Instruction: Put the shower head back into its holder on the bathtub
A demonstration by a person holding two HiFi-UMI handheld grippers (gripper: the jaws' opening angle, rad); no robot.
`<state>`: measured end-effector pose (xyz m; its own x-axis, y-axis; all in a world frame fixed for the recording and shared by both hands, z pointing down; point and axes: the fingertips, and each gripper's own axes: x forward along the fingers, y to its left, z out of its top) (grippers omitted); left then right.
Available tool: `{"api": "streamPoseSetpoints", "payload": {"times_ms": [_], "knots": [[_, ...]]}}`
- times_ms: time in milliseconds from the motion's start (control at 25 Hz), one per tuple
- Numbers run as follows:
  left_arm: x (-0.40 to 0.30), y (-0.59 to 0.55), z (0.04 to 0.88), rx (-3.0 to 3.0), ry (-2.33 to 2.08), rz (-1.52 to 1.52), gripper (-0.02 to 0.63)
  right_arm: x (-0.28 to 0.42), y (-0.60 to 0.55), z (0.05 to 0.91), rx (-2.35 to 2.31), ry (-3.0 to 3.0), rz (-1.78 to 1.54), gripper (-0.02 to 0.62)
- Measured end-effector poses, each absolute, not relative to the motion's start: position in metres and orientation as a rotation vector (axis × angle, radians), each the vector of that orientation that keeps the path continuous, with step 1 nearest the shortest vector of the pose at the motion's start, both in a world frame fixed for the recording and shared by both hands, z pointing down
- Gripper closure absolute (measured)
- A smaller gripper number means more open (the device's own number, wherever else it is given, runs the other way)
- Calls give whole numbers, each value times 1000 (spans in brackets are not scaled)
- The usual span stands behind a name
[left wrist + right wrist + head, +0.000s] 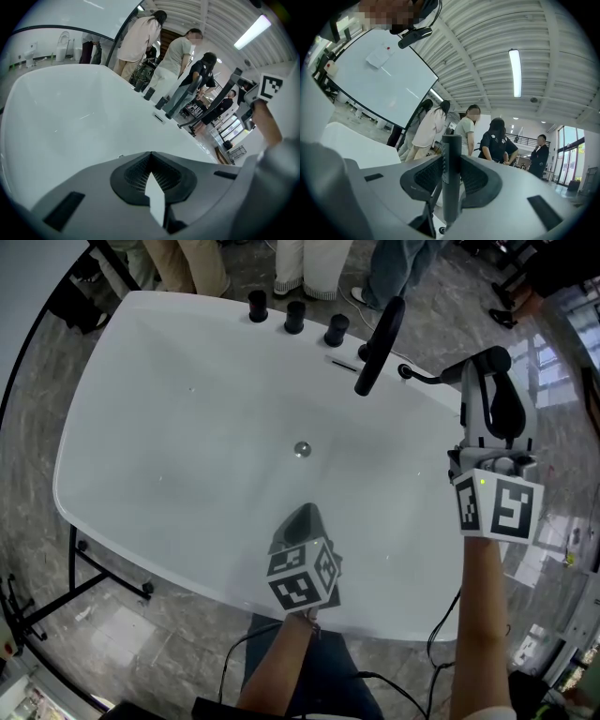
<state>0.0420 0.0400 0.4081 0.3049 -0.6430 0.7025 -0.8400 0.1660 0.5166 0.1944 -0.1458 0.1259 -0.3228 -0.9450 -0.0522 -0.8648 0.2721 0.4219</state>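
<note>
The black stick-shaped shower head [380,341] leans tilted over the far right rim of the white bathtub [141,427]. Its lower end is near a small dark fitting on the deck, and I cannot make out the holder itself. My right gripper [398,369] reaches in level from the right. In the right gripper view the shower head [451,178] stands upright between the pads, which are shut on it. My left gripper [302,514] hovers over the near part of the tub, pointing down into it. Its jaws [150,157] are shut with nothing between them.
Three black knobs [294,315] stand on the far rim, left of the shower head. A drain [301,449] sits in the tub floor. Several people [140,37] stand just beyond the far rim. A black stand [94,573] carries the tub at the left.
</note>
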Motion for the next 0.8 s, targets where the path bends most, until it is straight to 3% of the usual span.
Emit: {"api": "streamPoseSetpoints", "payload": {"times_ms": [800], "knots": [[40, 33, 416, 1554, -1389, 263, 603, 205, -171, 144, 1766, -2297, -456, 471]]}}
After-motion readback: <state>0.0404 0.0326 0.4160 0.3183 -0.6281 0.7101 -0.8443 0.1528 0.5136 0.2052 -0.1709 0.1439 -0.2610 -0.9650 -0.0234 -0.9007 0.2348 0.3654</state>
